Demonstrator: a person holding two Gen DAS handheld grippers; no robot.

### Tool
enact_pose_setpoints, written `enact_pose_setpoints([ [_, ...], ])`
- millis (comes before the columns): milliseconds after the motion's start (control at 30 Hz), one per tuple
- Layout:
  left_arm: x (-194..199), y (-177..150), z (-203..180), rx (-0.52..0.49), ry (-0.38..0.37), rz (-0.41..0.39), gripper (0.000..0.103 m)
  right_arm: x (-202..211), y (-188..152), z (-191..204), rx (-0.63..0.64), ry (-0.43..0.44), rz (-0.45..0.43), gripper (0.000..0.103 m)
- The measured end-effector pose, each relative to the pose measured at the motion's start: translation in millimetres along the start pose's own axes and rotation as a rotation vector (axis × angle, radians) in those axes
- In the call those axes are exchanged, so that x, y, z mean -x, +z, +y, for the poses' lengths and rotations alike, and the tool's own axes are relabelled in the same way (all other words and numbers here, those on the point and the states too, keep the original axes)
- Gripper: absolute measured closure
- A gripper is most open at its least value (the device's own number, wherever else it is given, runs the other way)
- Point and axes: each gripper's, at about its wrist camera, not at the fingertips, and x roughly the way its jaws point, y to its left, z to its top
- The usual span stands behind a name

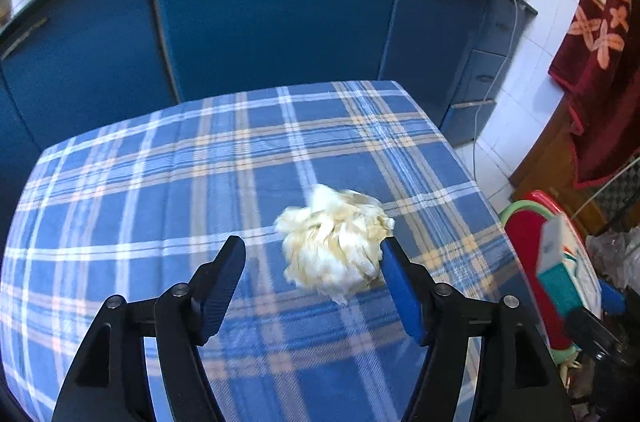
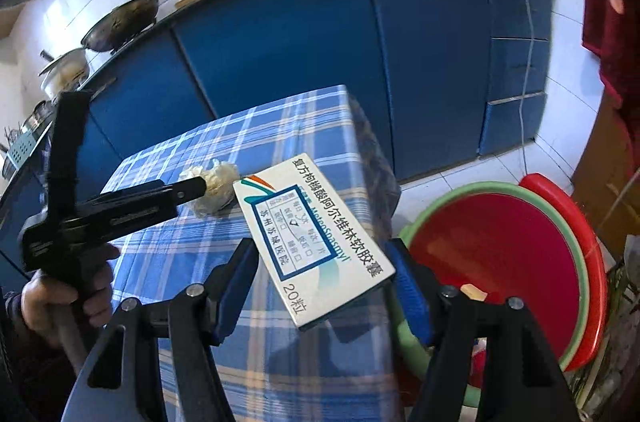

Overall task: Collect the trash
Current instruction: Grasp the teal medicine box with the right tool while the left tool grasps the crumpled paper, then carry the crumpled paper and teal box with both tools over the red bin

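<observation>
Over plaid table (image 1: 160, 182): L tool (image 1: 312, 262) angled down, straddling paper wad (image 1: 334, 250).

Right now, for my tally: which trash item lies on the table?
The crumpled tissue wad, lying on the checked tablecloth; the white medicine box is clamped in the right gripper.

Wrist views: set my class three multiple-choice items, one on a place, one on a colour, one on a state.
1. The paper wad lies: A on a chair; B on the tablecloth; C in a sink.
2. The cupboard doors are: A green; B blue; C white.
3. The right gripper is: A open and empty; B holding a spoon; C shut on the box.
Answers: B, the checked cloth lies under it; B, every door front shows blue; C, both jaws press the box's edges.
</observation>
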Motion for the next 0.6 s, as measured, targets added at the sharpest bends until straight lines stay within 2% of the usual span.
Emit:
enact_pose_setpoints([
  [267,-22.5,1.6,-7.1,-0.001,0.006,0.013,0.032,3.5,-5.1,-18.3,-0.048,-0.012,-0.006,0.035],
  [300,-22.4,1.1,-7.7,-0.003,0.005,0.008,0.033,4.0,-5.8,-19.6,-0.052,-0.014,-0.006,0.035],
  [333,-22.1,0.4,-8.9,-0.009,0.006,0.001,0.043,4.8,-6.7,-21.6,-0.056,-0.015,-0.006,0.035],
  [367,-21.8,0.0,-10.0,-0.015,0.002,-0.001,0.047,5.7,-7.6,-23.3,-0.06,-0.017,-0.006,0.035],
  [600,-7.4,-4.3,-18.8,-0.045,-0.023,-0.035,0.051,11.0,-13.6,-33.3,-0.099,-0.028,-0.013,0.035],
])
